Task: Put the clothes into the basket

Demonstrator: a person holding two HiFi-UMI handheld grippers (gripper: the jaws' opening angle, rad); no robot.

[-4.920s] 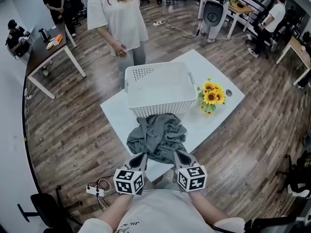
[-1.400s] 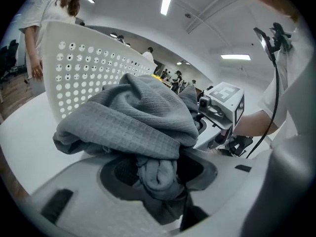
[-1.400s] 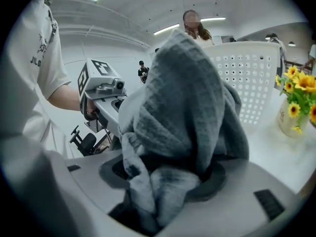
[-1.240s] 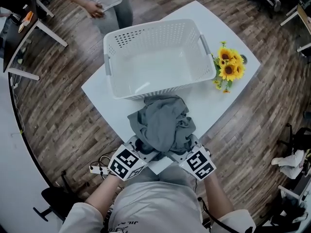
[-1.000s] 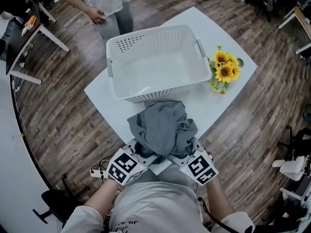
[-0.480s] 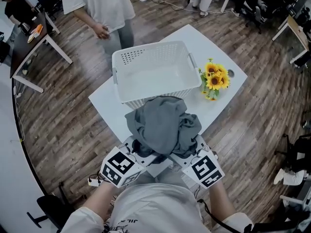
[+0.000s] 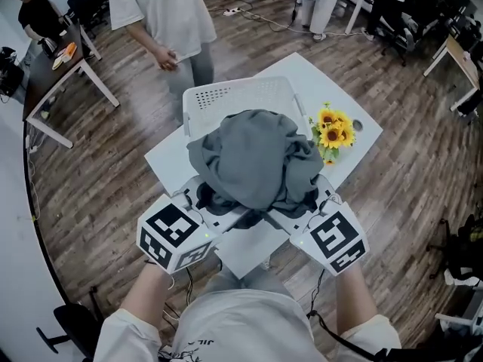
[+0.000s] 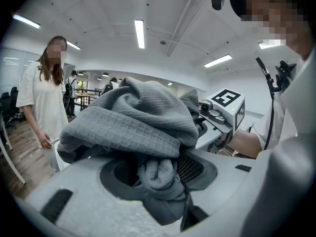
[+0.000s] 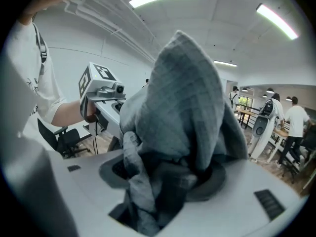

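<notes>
A bundle of grey clothes [image 7: 256, 161] is lifted off the white table [image 7: 351, 142], held from both sides. My left gripper [image 7: 207, 202] is shut on its left lower edge, where grey cloth [image 8: 158, 174] is bunched between the jaws. My right gripper [image 7: 311, 198] is shut on the right lower edge, and folds of the clothes [image 9: 185, 122] fill its jaws. The bundle hangs in front of the white perforated basket [image 7: 226, 96], hiding most of it. The fingertips are covered by cloth.
A bunch of sunflowers [image 7: 332, 134] stands on the table to the right of the basket. A person in a white shirt [image 7: 162, 13] stands just behind the basket. Desks [image 7: 60, 74] and other people are further off on the wooden floor.
Both grippers have risen with the grey clothes, which now hang higher and cover most of the basket. The grip on both sides is unchanged.
</notes>
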